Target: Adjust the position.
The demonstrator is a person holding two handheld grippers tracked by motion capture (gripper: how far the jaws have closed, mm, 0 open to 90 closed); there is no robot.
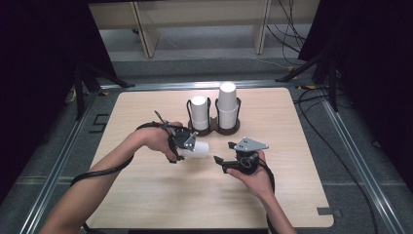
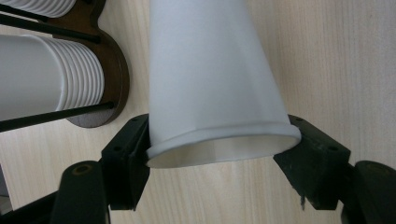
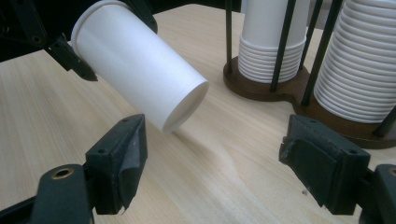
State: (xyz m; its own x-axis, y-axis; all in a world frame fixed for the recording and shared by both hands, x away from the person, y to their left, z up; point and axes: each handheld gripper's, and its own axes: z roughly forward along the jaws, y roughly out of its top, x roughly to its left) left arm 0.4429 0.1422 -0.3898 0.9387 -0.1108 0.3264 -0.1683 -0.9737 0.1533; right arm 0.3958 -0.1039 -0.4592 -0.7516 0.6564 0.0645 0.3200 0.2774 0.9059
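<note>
A single white paper cup (image 1: 198, 147) lies on its side just above the table, base pointing right. My left gripper (image 1: 184, 142) is shut on its rim; in the left gripper view the cup (image 2: 210, 70) sits squeezed between both pads, with my left gripper (image 2: 219, 154) at its open mouth. My right gripper (image 1: 224, 152) faces the cup's base from the right, a short gap away. In the right gripper view the cup (image 3: 140, 74) hangs ahead and to the left of my right gripper (image 3: 210, 158), whose jaws stand open with nothing between them.
A dark wooden holder (image 1: 214, 130) with black rods stands behind the hands, carrying a shorter cup stack (image 1: 198, 112) and a taller cup stack (image 1: 227, 105). The holder (image 3: 261, 91) lies close ahead on the right in the right gripper view. Cables trail from both grippers.
</note>
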